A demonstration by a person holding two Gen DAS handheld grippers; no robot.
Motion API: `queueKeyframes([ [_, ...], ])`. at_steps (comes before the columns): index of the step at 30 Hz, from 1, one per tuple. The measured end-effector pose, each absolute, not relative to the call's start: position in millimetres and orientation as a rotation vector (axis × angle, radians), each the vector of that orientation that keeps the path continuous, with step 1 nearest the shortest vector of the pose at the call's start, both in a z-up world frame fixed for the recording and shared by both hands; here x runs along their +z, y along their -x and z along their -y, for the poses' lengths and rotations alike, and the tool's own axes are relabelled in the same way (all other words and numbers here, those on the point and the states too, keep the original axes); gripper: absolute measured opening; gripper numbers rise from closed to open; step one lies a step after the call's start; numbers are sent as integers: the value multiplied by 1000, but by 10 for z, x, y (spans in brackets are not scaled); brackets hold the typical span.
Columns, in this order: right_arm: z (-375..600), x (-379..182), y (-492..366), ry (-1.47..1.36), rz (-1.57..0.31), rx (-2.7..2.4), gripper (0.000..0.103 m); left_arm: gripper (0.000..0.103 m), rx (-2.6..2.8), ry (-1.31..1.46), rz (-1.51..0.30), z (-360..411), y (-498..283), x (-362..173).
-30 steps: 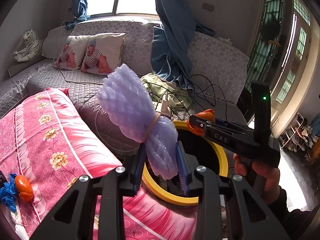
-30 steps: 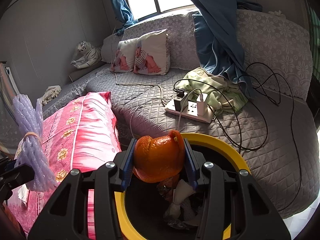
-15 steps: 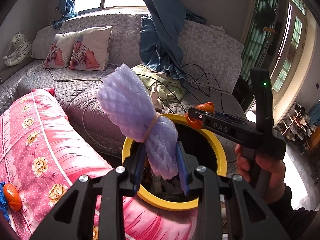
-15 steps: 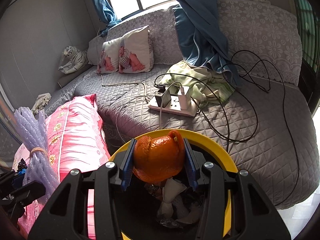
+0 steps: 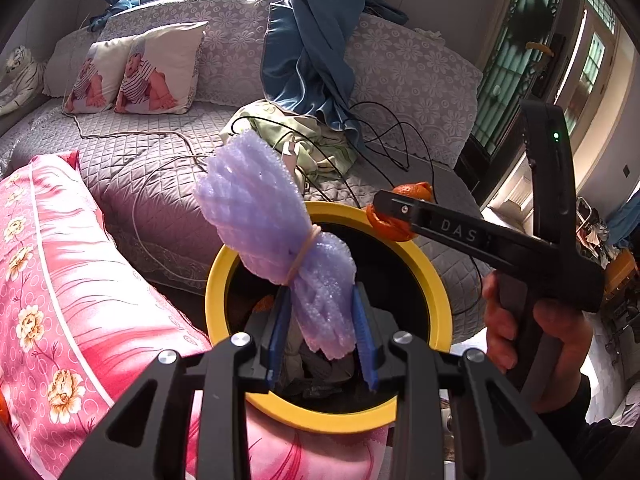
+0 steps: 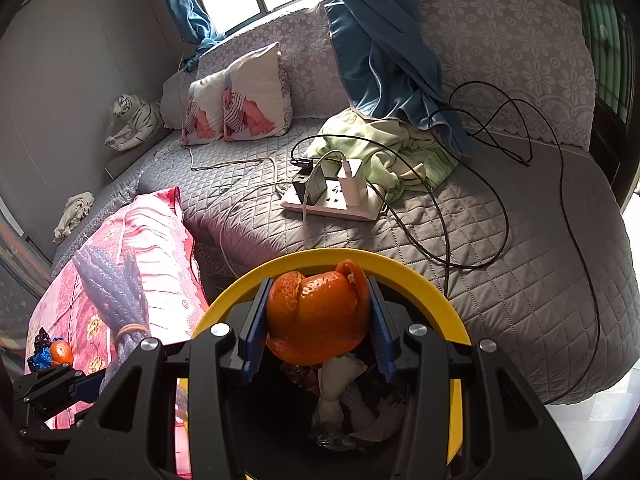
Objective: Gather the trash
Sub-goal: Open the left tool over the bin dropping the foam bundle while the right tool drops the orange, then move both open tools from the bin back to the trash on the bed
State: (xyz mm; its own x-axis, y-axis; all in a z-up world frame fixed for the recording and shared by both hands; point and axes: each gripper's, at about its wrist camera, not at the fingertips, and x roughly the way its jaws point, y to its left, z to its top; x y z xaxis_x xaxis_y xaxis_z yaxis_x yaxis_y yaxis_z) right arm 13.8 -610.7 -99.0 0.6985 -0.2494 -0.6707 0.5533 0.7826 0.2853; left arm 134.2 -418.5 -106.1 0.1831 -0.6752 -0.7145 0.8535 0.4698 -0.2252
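Holding both pieces of trash over the bin, ready to drop. Orange peel (image 6: pixel 318 322) sits clamped between the blue pads of the right gripper (image 6: pixel 318 330), directly above the open mouth of the yellow-rimmed bin (image 6: pixel 424 280); paper and wrappers already lie in the bottom. Purple foam net (image 5: pixel 276 236), tied at its waist with a rubber band, is pinched by its lower end between the fingers of the left gripper (image 5: pixel 322 334), the upper part fanning out above the rim; its lower end hangs over the bin opening. From the left camera the right gripper reaches in from the right with the peel over the far rim. Judgement: step in hand is the release stage, carry done, nothing let go yet. Next move calls for parting the fingers while each piece is inside the rim line; the foam net is light and springy, so it may cling to a pad or topple outward, and lowering it first looks safer. Bin stands against a pink flowered quilt (image 5: pixel 60 280) beside a grey quilted sofa (image 6: pixel 520 280) carrying a power strip (image 6: pixel 336 200) and cables. More scraps, one orange, lie on the quilt at far left (image 6: pixel 56 354).
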Motion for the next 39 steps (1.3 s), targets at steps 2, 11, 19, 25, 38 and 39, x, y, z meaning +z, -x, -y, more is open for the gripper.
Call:
queueKeyframes([
  [2,6111,-986,-138,-500,-656,-470,42,29,-1097,-242,-864,4195,-1347,-1076],
  [11,6218,-957,-69,-553,-639,-507,56,60,-1070,-181,-873,4122,-1440,-1075],
  [19,6221,-870,37,-557,-618,-515,56,60,-1021,-126,-879,3919,-1603,-1003],
  [25,6031,-721,12,-528,-597,-453,56,60,-958,-89,-835,3605,-1747,-806],
  [38,4951,-603,-646,-431,-652,-164,63,87,-645,-41,-700,2103,-2162,-446],
  [39,4841,-595,-712,-422,-657,-139,64,87,-617,-35,-697,1964,-2193,-438],
])
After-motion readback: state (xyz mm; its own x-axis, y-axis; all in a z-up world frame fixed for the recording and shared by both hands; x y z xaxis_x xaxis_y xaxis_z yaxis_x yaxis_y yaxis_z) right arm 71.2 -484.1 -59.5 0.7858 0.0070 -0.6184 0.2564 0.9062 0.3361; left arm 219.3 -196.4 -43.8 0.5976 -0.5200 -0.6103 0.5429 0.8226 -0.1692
